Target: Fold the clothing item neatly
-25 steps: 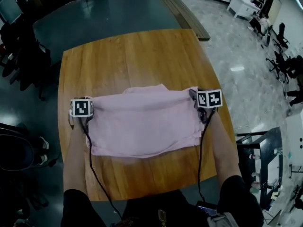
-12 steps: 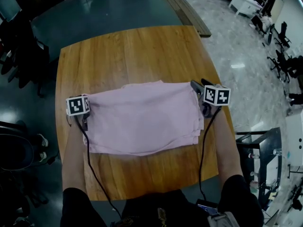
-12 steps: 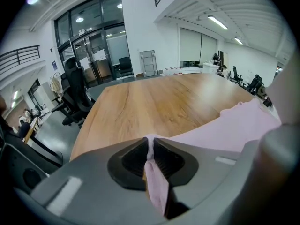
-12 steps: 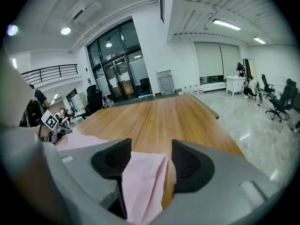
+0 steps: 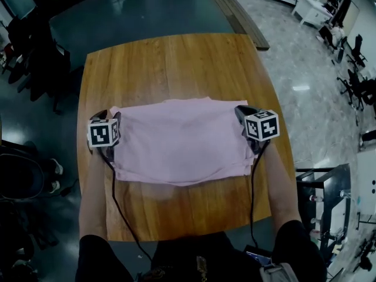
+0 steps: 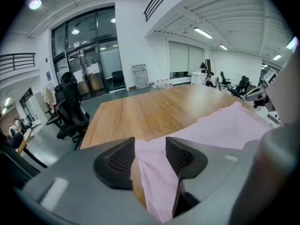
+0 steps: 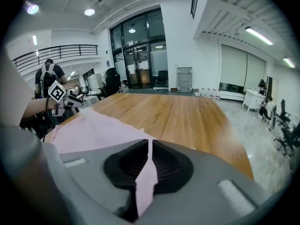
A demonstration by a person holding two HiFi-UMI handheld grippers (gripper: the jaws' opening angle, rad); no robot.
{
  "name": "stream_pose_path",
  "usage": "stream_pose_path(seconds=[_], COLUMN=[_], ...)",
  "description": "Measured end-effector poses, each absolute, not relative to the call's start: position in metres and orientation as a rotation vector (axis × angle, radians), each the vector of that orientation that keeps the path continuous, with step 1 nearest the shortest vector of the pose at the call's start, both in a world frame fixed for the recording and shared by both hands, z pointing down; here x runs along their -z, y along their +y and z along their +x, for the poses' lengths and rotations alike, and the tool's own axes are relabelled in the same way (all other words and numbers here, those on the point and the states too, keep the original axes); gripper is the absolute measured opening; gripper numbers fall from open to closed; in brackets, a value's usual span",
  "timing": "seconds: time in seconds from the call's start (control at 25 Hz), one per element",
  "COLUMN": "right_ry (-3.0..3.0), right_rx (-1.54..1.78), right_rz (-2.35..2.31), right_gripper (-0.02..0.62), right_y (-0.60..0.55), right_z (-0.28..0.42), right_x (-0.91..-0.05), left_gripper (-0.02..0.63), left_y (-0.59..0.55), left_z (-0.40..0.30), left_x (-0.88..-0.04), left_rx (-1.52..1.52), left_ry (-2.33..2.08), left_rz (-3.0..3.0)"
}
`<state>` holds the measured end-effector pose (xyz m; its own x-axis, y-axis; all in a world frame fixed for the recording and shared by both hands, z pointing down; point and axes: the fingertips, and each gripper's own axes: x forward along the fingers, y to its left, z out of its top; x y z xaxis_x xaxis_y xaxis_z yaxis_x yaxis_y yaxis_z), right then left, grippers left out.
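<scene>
A pink garment (image 5: 182, 140) lies folded into a wide rectangle across the wooden table (image 5: 170, 63). My left gripper (image 5: 110, 117) is at its left edge. In the left gripper view its jaws (image 6: 150, 156) have just been opening: the pads stand apart, and a loose fold of the garment (image 6: 157, 182) hangs between them with a gap beside it. My right gripper (image 5: 241, 113) is at the garment's right edge. Its jaws (image 7: 149, 161) have just been closing and now pinch a thin edge of the pink garment (image 7: 93, 130).
Office chairs (image 5: 41, 69) stand off the table's left side, and a metal rack (image 5: 323, 192) is at the right. Wooden planks (image 5: 235, 16) lie on the floor beyond the far corner. Each gripper's cable trails back over the near table edge.
The right gripper stood off the garment's right edge half a second ago and is back at that edge now. The left gripper stays at the left edge. The garment has barely shifted.
</scene>
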<state>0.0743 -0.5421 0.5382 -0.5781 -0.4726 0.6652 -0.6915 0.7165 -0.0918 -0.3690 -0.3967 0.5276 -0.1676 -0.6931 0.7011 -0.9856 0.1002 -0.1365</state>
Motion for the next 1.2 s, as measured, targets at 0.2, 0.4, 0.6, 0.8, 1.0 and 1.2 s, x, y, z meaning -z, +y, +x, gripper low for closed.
stream_pose_path(seconds=[0.2,0.4,0.6,0.8,1.0,1.2], right_ry=[-2.309,-2.292,-2.280,-2.302,-2.248,-2.181], right_rx=[-0.445,-0.403,-0.406,-0.411,-0.344,-0.279], right_rz=[0.768,0.725,0.738,0.769,0.758,0.784], right_gripper=[0.014,0.014,0.014,0.014,0.027,0.104], right_y=[-0.483,-0.426,-0.379,-0.332,-0.306,-0.306], right_z=[0.059,0.060,0.080,0.096,0.109,0.118], right_x=[-0.540,-0.542,-0.546,-0.545,-0.551,-0.566], left_gripper=[0.216,0.216,0.216,0.216,0.218,0.216], left_y=[-0.361,-0.317,-0.272,-0.217,-0.191,-0.190], left_z=[-0.323,-0.282,-0.262,-0.252,-0.234,-0.229], left_x=[-0.538,-0.549,-0.550,-0.549,-0.558,-0.573], left_rx=[-0.891,-0.982,-1.014,-1.006,-1.015,-1.071], left_ry=[-1.764,-1.605,-1.564,-1.525,-1.433,-1.431], left_rz=[1.760,1.870,1.904,1.942,2.001,1.970])
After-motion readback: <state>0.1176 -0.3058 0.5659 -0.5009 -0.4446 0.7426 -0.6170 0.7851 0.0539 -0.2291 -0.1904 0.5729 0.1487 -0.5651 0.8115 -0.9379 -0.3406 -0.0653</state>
